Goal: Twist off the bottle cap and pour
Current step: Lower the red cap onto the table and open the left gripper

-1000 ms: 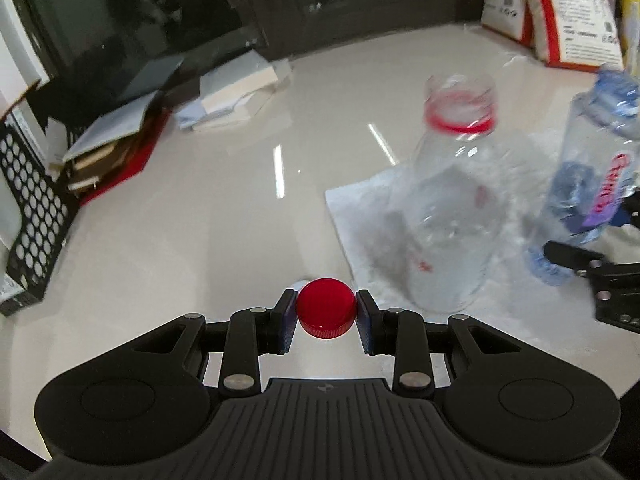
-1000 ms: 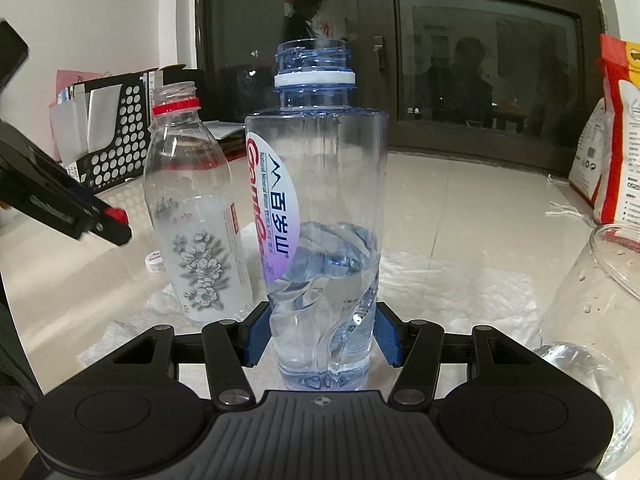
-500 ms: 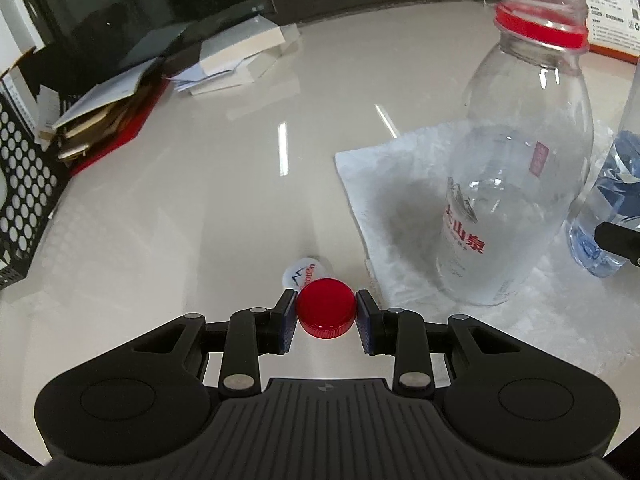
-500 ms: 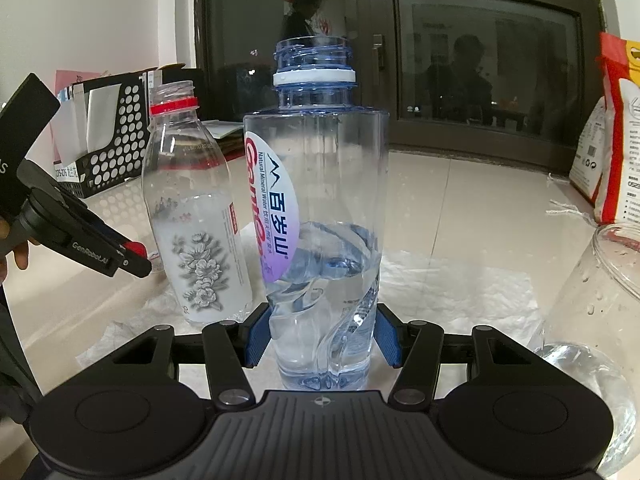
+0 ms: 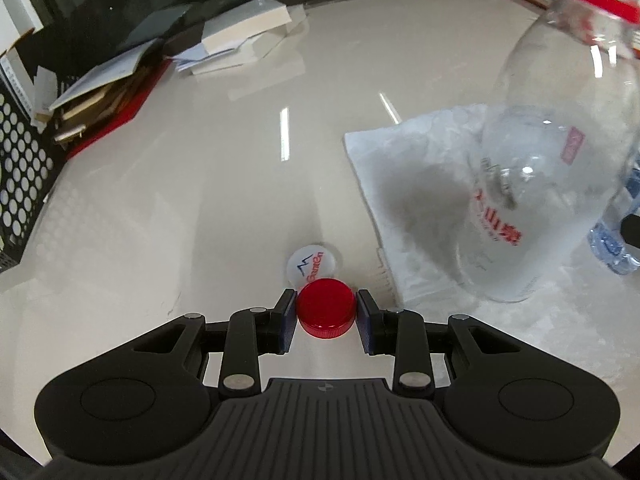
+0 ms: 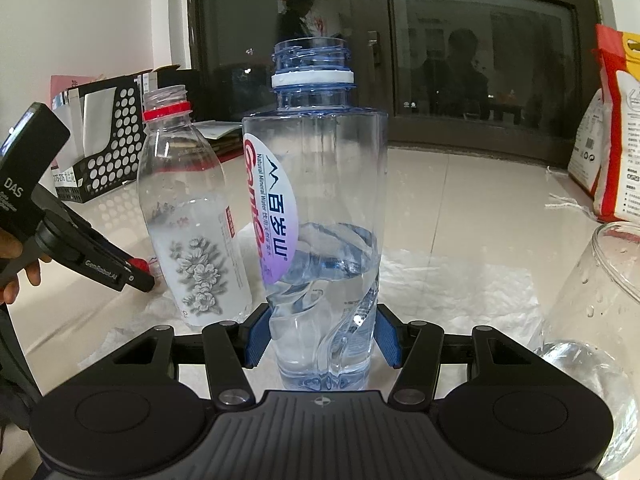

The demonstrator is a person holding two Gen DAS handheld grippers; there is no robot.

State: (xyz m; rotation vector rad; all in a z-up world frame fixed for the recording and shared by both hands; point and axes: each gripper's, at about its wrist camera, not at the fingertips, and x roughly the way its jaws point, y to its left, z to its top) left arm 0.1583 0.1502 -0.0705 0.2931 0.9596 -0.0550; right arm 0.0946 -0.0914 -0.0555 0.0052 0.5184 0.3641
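My left gripper (image 5: 326, 314) is shut on a red cap (image 5: 326, 312), low over the table, just in front of a white cap (image 5: 312, 266) lying flat. An open clear bottle with a red neck ring (image 5: 552, 184) stands on a white paper towel (image 5: 404, 168) to the right; it also shows in the right wrist view (image 6: 192, 220). My right gripper (image 6: 322, 336) is shut on the base of an open blue-tinted water bottle (image 6: 320, 216), part full and upright on the towel. The left gripper (image 6: 136, 276) shows at the left of the right wrist view.
A glass jar (image 6: 600, 320) stands at the right. Books and papers (image 5: 168, 60) and a black perforated file holder (image 6: 104, 152) sit at the table's far left. Rice bags (image 6: 616, 128) stand at the back right.
My left gripper has lowered toward the table with the red cap, coming down beside the white cap. The right gripper and its bottle have held still.
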